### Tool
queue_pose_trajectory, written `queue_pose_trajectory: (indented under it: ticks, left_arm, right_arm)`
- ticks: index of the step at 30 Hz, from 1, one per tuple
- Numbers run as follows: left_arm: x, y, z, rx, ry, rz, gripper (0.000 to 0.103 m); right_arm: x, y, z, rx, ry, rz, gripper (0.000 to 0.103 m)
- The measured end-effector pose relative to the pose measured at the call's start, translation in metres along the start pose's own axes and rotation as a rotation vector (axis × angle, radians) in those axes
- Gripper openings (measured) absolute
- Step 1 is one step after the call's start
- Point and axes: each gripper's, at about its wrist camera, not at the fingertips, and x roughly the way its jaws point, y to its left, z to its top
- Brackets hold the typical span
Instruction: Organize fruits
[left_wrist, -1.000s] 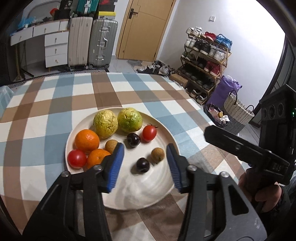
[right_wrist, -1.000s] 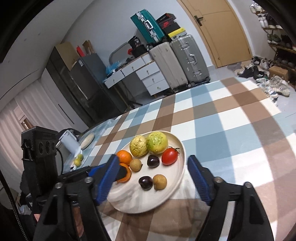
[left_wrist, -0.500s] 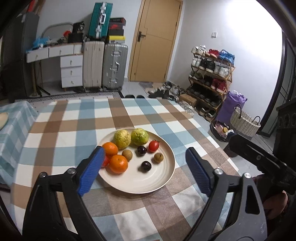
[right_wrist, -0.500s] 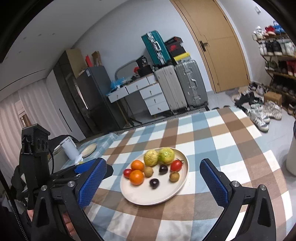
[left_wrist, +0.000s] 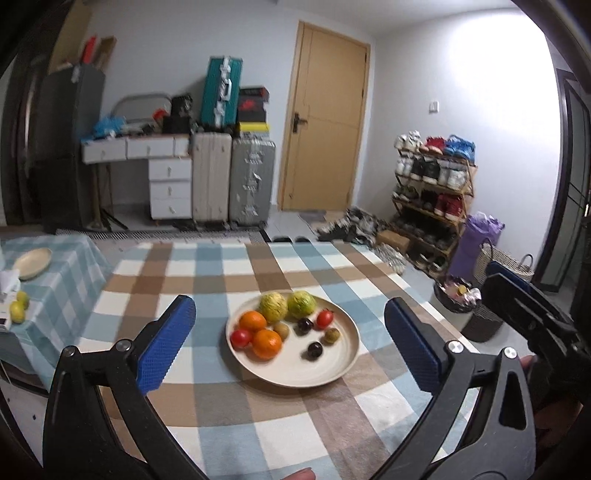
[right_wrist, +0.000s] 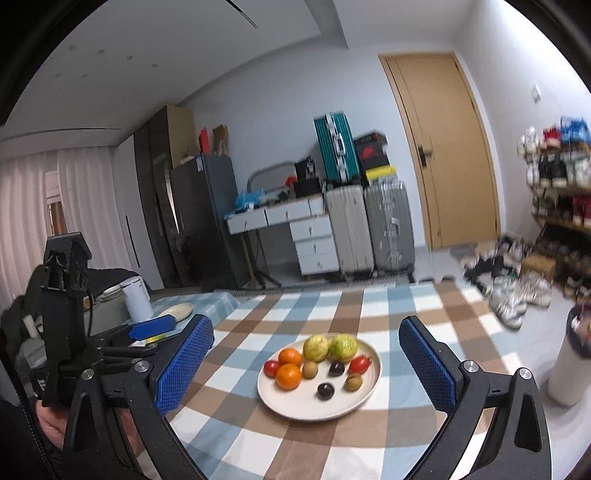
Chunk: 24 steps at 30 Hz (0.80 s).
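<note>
Left wrist: left claw (left_wrist: 290, 341) opening, empty; right claw (right_wrist: 306, 365) apart, empty; fruits (left_wrist: 264, 341) grouped on plate (left_wrist: 343, 369); sorting apparently complete

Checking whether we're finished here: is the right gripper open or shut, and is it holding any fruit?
Open and empty. The right gripper has its blue pads wide apart, with only the plate of fruit lying beyond them.
</note>
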Motion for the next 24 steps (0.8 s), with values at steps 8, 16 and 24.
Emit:
queue_pose_trajectory:
  ticks: [8,16,24]
  left_arm:
    - [-0.038,0.013,-0.016,0.018,-0.138,0.087,0.102]
    - [-0.027,0.034,-0.052,0.01,-0.117,0.126,0.102]
    - [0.004,0.046,-0.079,0.013,-0.085,0.158,0.102]
  right_arm:
    - [-0.016,0.01,-0.014,-0.069,-0.082,-0.048,0.103]
    - [-0.014,0.01,-0.045,-0.127,-0.097,-0.109,0.103]
    - [-0.004,0.006,-0.067,-0.179,-0.063,-0.135,0.103]
